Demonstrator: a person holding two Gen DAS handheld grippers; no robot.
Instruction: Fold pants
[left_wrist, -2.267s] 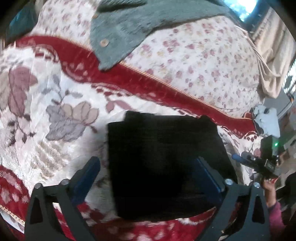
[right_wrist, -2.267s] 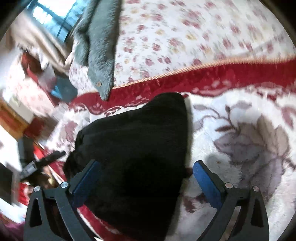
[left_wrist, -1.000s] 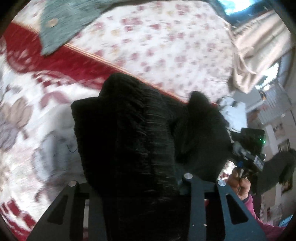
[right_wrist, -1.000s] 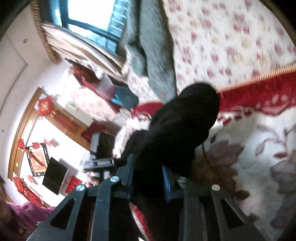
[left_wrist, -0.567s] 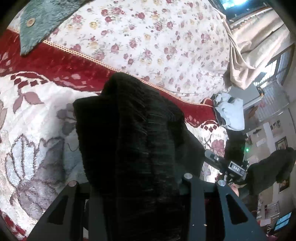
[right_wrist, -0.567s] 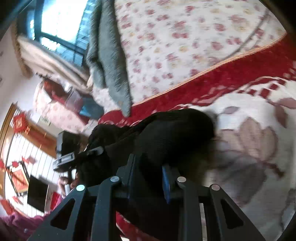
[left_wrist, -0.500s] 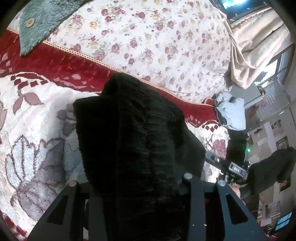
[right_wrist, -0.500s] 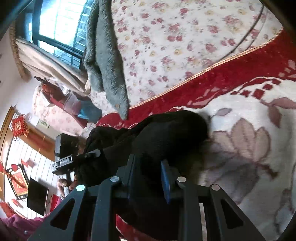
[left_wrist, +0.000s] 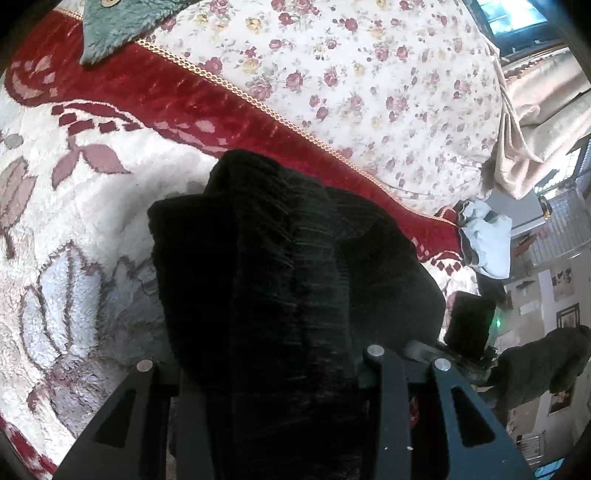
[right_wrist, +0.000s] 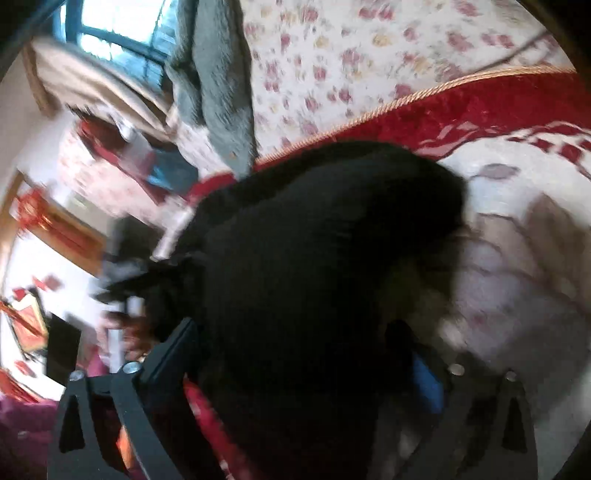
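Left wrist view: left gripper (left_wrist: 266, 373) clamped on a thick fold of the black pants (left_wrist: 280, 280), bundle bulging ahead of the jaws over the red-and-white floral blanket (left_wrist: 74, 177); grey fleece garment (left_wrist: 122, 22) far ahead, upper left. Right wrist view, blurred: right gripper (right_wrist: 299, 354) just been opening, jaws now spread, pants between them but no longer pinched, cloth sagging onto the blanket ahead.
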